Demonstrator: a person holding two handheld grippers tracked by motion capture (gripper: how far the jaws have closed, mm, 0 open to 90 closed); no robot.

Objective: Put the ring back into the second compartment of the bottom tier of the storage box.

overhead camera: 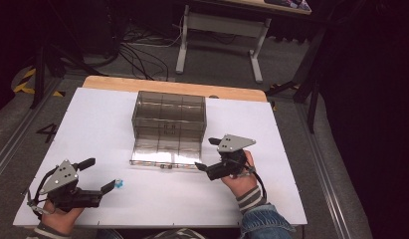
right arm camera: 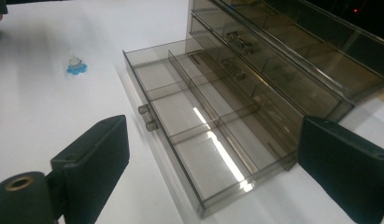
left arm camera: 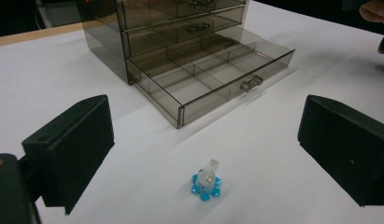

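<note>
A tiny blue toy [left arm camera: 206,183] with a clear top is seen standing on the white table [overhead camera: 92,124]. It sits just in front of the left gripper [overhead camera: 103,175], between the lines of its two black jaws, but it is not touched by them. The jaws are spread wide apart and nothing is held.

A smoky see-through box of drawers [overhead camera: 169,117] stands farther back. Its bottom drawer [right arm camera: 203,135] is pulled out, and its little rooms look bare. The right gripper [overhead camera: 208,153] is seen beside the drawer's right end, with its jaws also spread wide and nothing between them.

The toy is judged to be very light and made of hard plastic. It is probably smooth, so it could slip or pop out if it is squeezed too hard. It could also be knocked over by a small bump. It is best pinched gently around the blue bottom part, where it looks widest. The clear top looks thin and should be left alone.
</note>
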